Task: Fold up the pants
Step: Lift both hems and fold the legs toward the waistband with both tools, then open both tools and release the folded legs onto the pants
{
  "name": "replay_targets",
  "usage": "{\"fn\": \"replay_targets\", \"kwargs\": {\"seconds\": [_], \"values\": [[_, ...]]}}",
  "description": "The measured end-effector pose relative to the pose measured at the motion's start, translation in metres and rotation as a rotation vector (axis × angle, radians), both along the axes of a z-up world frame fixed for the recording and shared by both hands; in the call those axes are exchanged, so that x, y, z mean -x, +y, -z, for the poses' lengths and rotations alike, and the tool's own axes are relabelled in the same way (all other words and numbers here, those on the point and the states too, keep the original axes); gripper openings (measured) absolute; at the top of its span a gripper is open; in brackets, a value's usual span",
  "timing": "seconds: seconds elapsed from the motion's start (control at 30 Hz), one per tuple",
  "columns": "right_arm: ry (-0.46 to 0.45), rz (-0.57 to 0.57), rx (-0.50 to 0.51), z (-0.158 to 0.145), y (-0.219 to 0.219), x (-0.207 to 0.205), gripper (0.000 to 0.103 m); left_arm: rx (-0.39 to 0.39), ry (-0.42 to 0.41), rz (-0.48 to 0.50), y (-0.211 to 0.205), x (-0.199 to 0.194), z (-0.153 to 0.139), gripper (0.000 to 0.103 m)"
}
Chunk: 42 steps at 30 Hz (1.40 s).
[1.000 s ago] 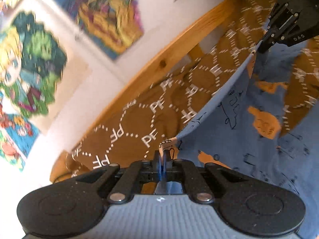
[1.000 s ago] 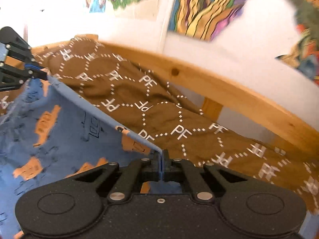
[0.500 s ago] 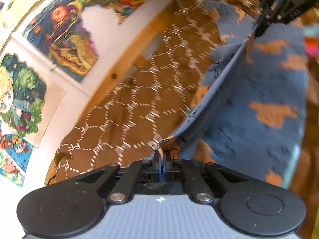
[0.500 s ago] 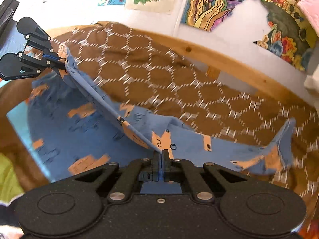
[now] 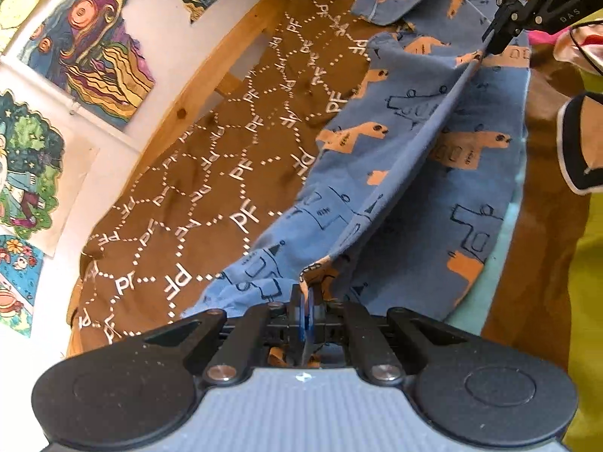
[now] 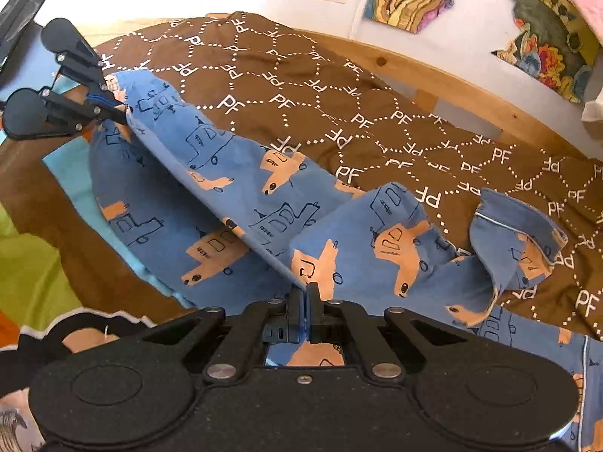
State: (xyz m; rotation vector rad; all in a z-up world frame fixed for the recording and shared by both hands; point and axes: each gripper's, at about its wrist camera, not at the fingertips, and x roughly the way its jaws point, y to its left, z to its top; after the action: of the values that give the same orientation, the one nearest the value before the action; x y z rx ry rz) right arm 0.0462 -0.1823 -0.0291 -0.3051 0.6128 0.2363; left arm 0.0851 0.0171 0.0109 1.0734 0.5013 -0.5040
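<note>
The blue pants (image 5: 414, 173) with orange and outlined truck prints lie over the brown bedspread (image 5: 211, 173). My left gripper (image 5: 303, 293) is shut on one end of the pants' edge. My right gripper (image 6: 304, 290) is shut on the other end. The edge is stretched taut between them and held above the bed. In the left wrist view the right gripper (image 5: 497, 43) is at the upper right. In the right wrist view the left gripper (image 6: 120, 111) is at the upper left. The pants (image 6: 264, 203) sag below the taut edge, and a leg end (image 6: 520, 233) lies crumpled at the right.
The brown bedspread (image 6: 377, 105) with white hexagons and "PF" letters covers the bed. A wooden bed rail (image 6: 471, 90) runs along the white wall with colourful posters (image 5: 90, 49). Green and light blue fabric (image 6: 41, 263) lies at the near side.
Both grippers have come down toward the bed with the taut edge. More of the pants now rests on the bedspread, and the leg end has settled at the right.
</note>
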Motion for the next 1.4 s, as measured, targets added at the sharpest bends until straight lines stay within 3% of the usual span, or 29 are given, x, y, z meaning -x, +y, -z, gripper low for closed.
{"fn": "replay_targets", "kwargs": {"seconds": [0.13, 0.23, 0.43, 0.53, 0.57, 0.6, 0.67, 0.7, 0.73, 0.8, 0.93, 0.97, 1.03, 1.17, 1.4], "values": [[0.019, -0.034, 0.066, 0.014, 0.009, 0.004, 0.000, -0.014, 0.077, -0.004, 0.002, -0.002, 0.008, 0.002], [0.022, -0.035, 0.074, 0.020, 0.011, 0.005, 0.000, -0.058, 0.068, 0.018, 0.002, 0.004, 0.017, 0.002], [0.025, -0.040, 0.088, 0.026, 0.012, 0.007, 0.000, -0.037, 0.103, 0.002, 0.003, 0.001, 0.018, 0.003], [0.035, -0.045, 0.088, 0.027, 0.012, 0.006, 0.002, -0.018, 0.129, -0.003, 0.005, 0.000, 0.016, 0.009], [0.036, -0.040, 0.084, 0.028, 0.011, 0.005, 0.004, 0.002, 0.149, -0.011, 0.005, -0.001, 0.013, 0.017], [0.037, -0.030, 0.077, 0.028, 0.010, 0.005, 0.009, 0.037, 0.175, -0.029, 0.006, -0.004, 0.009, 0.035], [0.035, -0.010, 0.063, 0.027, 0.007, 0.006, 0.023, 0.126, 0.229, -0.054, 0.007, -0.006, -0.001, 0.060], [0.029, 0.008, 0.058, 0.026, 0.004, 0.006, 0.038, 0.175, 0.252, -0.067, 0.007, -0.007, -0.007, 0.069], [0.023, 0.021, 0.054, 0.026, 0.002, 0.008, 0.048, 0.224, 0.268, -0.081, 0.005, -0.007, -0.013, 0.073], [0.009, 0.045, 0.024, 0.023, -0.007, 0.012, 0.079, 0.317, 0.289, -0.104, -0.001, -0.007, -0.024, 0.087], [-0.041, 0.074, -0.002, 0.017, -0.025, 0.026, 0.096, 0.496, 0.325, -0.105, -0.035, -0.008, -0.035, 0.097], [-0.070, 0.092, 0.020, 0.015, -0.028, 0.031, 0.099, 0.540, 0.334, -0.103, -0.045, -0.009, -0.034, 0.102], [-0.151, 0.155, 0.079, 0.012, -0.037, 0.041, 0.102, 0.609, 0.367, -0.087, -0.071, -0.012, -0.029, 0.103], [-0.250, 0.334, 0.124, 0.002, -0.070, 0.052, 0.102, 0.673, 0.382, -0.047, -0.124, -0.019, -0.016, 0.103], [-0.203, 0.564, 0.024, -0.008, -0.150, 0.057, 0.102, 0.835, 0.407, -0.040, -0.187, -0.018, 0.007, 0.103]]}}
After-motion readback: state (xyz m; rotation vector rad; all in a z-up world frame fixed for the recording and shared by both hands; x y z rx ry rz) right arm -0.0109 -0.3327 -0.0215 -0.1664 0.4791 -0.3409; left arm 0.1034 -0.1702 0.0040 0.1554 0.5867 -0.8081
